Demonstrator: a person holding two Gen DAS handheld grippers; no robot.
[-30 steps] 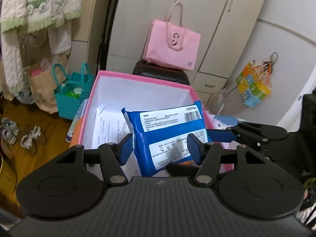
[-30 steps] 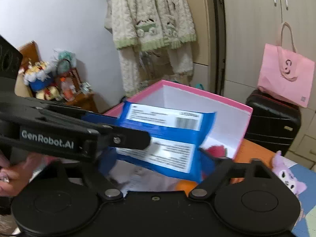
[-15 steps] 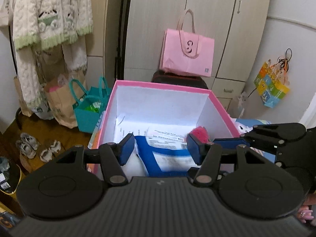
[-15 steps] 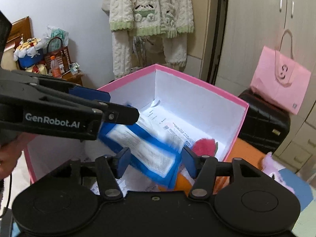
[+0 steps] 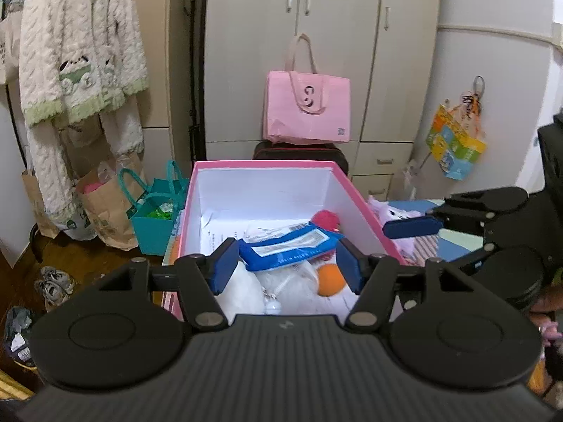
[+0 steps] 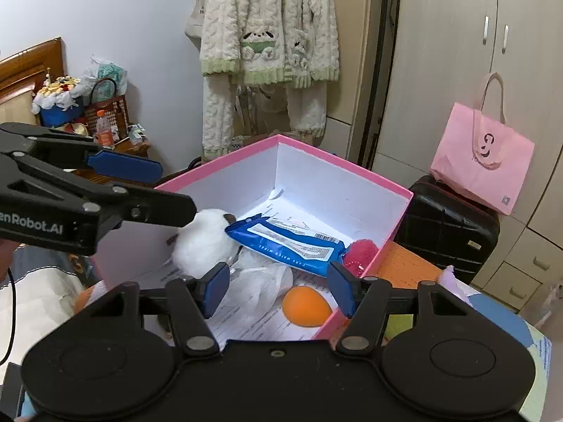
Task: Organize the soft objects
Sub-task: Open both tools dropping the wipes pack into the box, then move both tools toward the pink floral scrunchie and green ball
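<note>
A blue wipes pack [image 5: 288, 244] [image 6: 288, 242] lies flat inside the pink box [image 5: 264, 165] [image 6: 352, 167], resting on other soft things. Around it sit a white plush [image 6: 204, 242], a clear plastic bag [image 6: 260, 277], an orange ball [image 6: 306, 306] [image 5: 330, 281] and a red fuzzy ball [image 6: 362, 251] [image 5: 325, 218]. My left gripper [image 5: 286, 263] hovers over the box's near edge. Its jaws are opening and nothing is between them. My right gripper [image 6: 278, 288] hangs over the box's near corner, jaws also opening and empty. Neither touches the pack.
A purple plush [image 5: 390, 211] lies just outside the box on the right. Behind the box stand a black suitcase [image 6: 450, 221] and a pink tote [image 5: 308, 105]. A teal bag [image 5: 155, 218] and paper bags sit on the floor at left, under a hanging knit sweater [image 6: 267, 45].
The wipes pack, held up over the box between both grippers a second ago, has dropped and now lies in the box. Both grippers have let go and drawn back.
</note>
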